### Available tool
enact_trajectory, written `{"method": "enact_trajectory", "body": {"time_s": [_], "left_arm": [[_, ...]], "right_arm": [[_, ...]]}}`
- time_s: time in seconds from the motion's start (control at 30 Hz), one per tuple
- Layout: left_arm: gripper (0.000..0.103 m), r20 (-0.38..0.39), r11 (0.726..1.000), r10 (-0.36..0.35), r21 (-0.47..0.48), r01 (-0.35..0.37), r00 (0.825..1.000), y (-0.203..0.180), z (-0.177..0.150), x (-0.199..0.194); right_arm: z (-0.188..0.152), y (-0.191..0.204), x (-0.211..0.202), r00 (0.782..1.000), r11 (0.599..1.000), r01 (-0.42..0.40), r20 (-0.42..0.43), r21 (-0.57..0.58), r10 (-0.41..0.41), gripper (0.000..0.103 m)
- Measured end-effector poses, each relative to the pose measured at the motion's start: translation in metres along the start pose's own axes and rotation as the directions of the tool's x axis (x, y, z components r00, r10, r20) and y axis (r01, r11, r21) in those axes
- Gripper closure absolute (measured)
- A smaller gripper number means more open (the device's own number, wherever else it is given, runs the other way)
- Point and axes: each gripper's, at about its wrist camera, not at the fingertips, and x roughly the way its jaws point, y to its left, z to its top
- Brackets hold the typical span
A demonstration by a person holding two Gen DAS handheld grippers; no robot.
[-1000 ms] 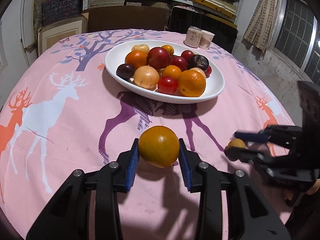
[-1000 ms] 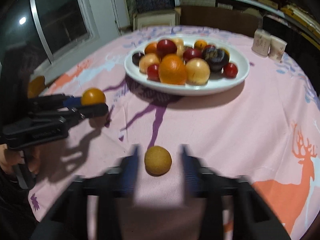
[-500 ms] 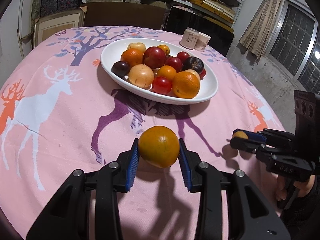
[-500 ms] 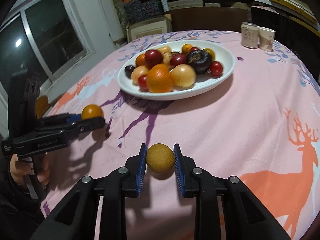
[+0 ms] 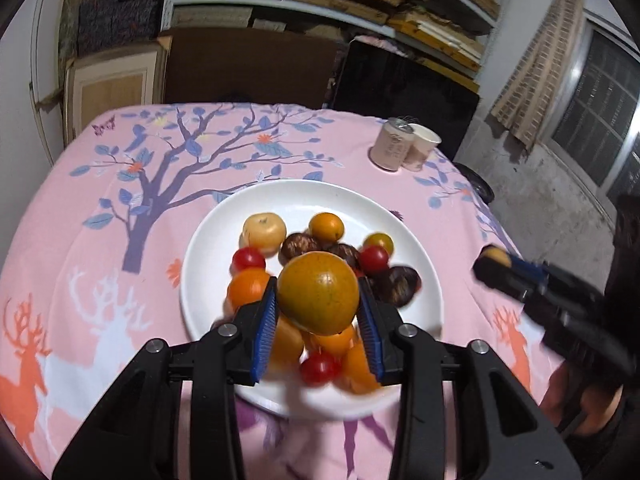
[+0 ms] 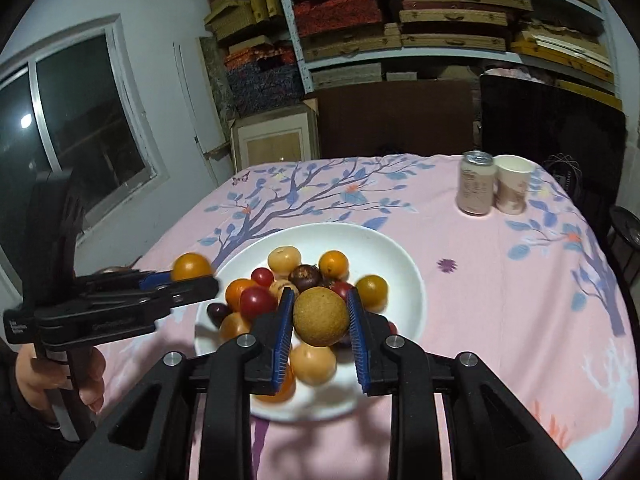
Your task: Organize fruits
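Note:
My left gripper (image 5: 318, 314) is shut on an orange-yellow fruit (image 5: 318, 298) and holds it above the near part of a white plate (image 5: 304, 196) piled with several fruits. My right gripper (image 6: 320, 330) is shut on a small brown round fruit (image 6: 320, 316) and holds it over the same plate (image 6: 396, 256). In the right wrist view the left gripper (image 6: 192, 280) shows at the left with its orange fruit (image 6: 191, 266). In the left wrist view the right gripper (image 5: 494, 266) shows at the right with its fruit (image 5: 495, 256).
The plate sits on a round table with a pink deer-and-tree cloth (image 5: 120, 208). A can (image 6: 476, 188) and a paper cup (image 6: 513, 190) stand at the far right of the table. Shelves, boxes and a dark panel stand behind the table.
Both grippers have lifted their fruits off the cloth and moved forward over the plate. Both stay shut on their fruits.

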Motion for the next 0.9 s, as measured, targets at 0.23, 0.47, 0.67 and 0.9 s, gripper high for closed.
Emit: {"method": "enact_trajectory", "body": {"time_s": [0.23,0.47,0.67,0.9], "left_arm": [[0.047,-0.074,0.997,0.053,-0.055,-0.057,0.996,0.015,0.016,0.050],[0.023,-0.011,0.995,0.091,-0.033,-0.091,0.996,0.019,-0.002,0.017],[0.007,-0.016,0.987,0.151,0.062,-0.150,0.988,0.004,-0.064,-0.016],[0.005,0.030,0.968,0.230,0.094,-0.232,0.973,-0.010,-0.135,-0.071]], "right_arm": [[0.020,0.013,0.050,1.000,0.998,0.021,-0.020,-0.067,-0.022,0.071],[0.009,0.016,0.021,1.000,0.999,-0.001,-0.012,-0.047,0.001,0.049],[-0.050,0.018,-0.022,0.997,1.000,0.002,-0.082,0.019,-0.001,0.004],[-0.116,0.030,-0.075,0.997,0.997,0.020,-0.076,0.071,-0.014,0.004]]}}
